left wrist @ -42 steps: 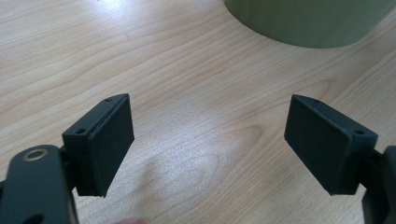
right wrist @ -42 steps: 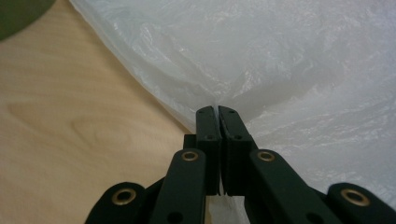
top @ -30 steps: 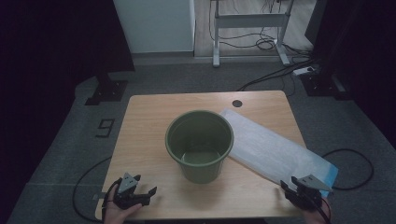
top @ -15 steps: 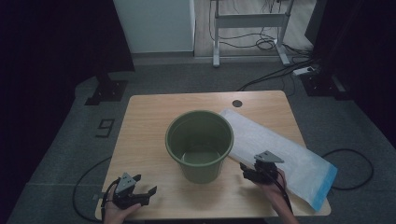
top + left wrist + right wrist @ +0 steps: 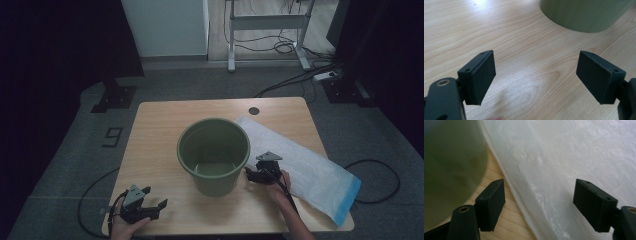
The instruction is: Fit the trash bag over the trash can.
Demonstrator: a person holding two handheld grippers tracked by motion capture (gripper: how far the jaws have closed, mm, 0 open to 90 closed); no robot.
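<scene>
A green plastic bucket stands upright mid-table, nothing visible inside. To its right a long white plastic bag with a blue end lies flat. My right gripper is low beside the bucket's right wall, over the bag's near edge. In the right gripper view its jaws stand wide apart and have just closed a little; the bag's edge lies under them, untouched by the pads, and the bucket is at left. My left gripper rests open at the front left, jaws empty, facing the bucket.
The wooden table has a dark round grommet near its far edge. The bag's blue end reaches the front right corner. Cables trail off the table to the floor at both sides.
My right gripper has moved from the front right corner leftward across the bag to the bucket's right side. The left gripper has kept still.
</scene>
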